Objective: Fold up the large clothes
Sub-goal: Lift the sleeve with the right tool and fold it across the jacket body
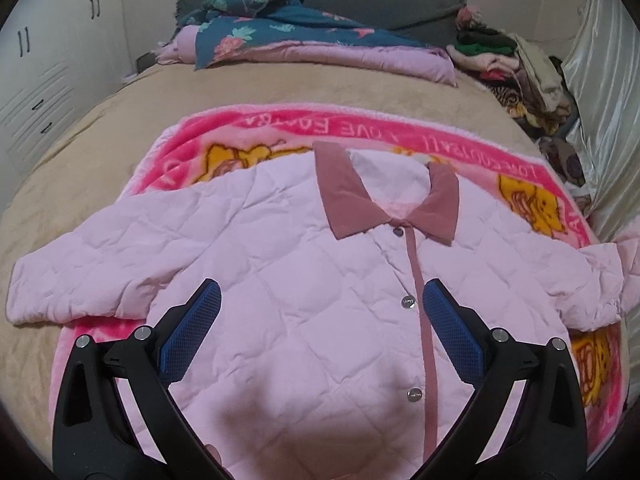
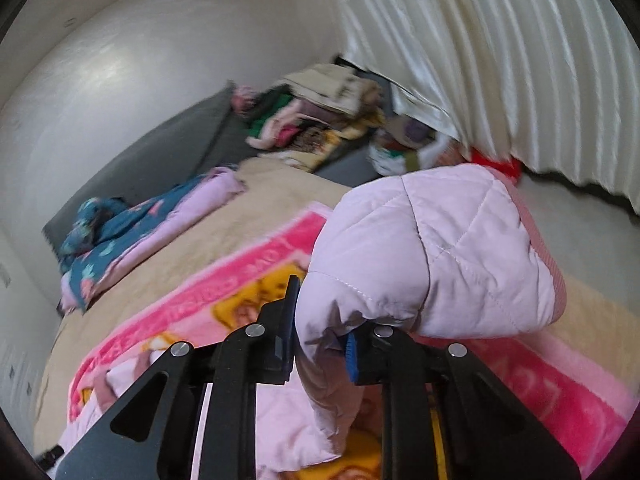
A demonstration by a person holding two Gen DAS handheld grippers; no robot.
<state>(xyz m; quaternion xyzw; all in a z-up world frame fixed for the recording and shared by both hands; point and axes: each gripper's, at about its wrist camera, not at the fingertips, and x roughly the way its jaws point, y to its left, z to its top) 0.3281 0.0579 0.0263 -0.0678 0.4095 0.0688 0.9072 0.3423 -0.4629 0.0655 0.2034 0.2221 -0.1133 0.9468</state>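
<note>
Holding the sleeve (image 2: pixel 436 248) of the pink quilted jacket (image 1: pixel 312 280) in our right gripper (image 2: pixel 320 344), we have its jaws pinched tight on a bunch of fabric near the cuff, so the padded sleeve balloons above the fingers and hangs clear of the bed. We judge that grip to be the start of the first fold: lifting the sleeve lets us carry it across the chest.

Our left gripper (image 1: pixel 322 320) hovers over the jacket's front with its blue pads (image 1: pixel 192 328) spread wide and nothing between them (free to pin the body down or take the other sleeve, we think).

The jacket itself lies face up and buttoned, collar (image 1: pixel 388 204) away from us, spread flat on a bright pink cartoon blanket (image 1: pixel 532 200) that covers the middle of the beige bed (image 1: pixel 120 128). That flat layout gives us a clean surface and straight edges to fold against. A heap of other clothes (image 2: pixel 320 120) waits at the far corner by the curtain (image 2: pixel 500 48), well apart from our work.
</note>
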